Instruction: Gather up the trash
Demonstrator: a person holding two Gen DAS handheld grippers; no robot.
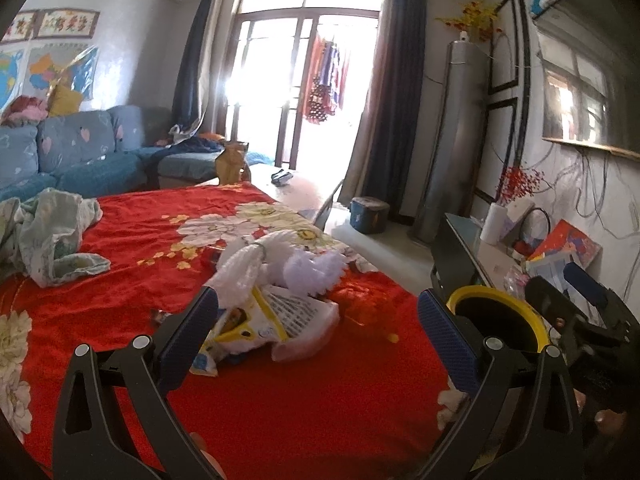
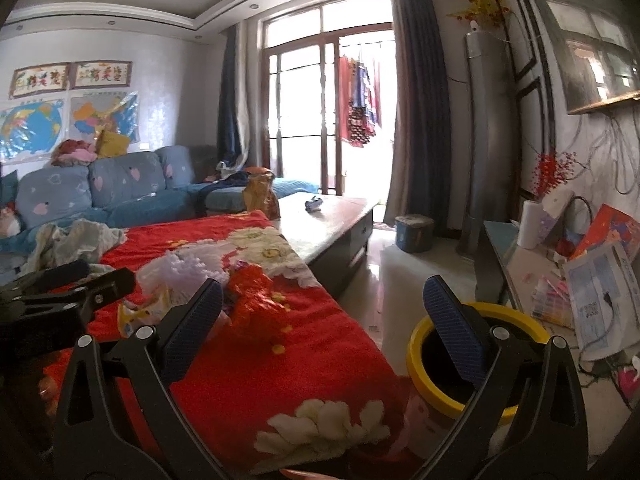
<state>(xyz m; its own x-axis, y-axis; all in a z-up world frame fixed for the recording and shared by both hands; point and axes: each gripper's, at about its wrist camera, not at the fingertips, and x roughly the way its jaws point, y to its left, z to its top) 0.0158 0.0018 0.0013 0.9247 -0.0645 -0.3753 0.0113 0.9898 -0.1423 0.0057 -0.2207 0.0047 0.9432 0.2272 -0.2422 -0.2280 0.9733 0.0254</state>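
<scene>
A white and yellow printed wrapper lies on the red floral cloth, with white foam wrap and a white fluffy piece just behind it. A crumpled red wrapper rests to their right. My left gripper is open just in front of the printed wrapper, holding nothing. Off the table's right edge stands a yellow-rimmed bin, dark inside. My right gripper is open and empty, its right finger over the bin's mouth.
A rumpled pale cloth lies at the table's left. Beyond are a low coffee table, a blue sofa and a blue stool. A cluttered side stand with a paper roll lines the right wall.
</scene>
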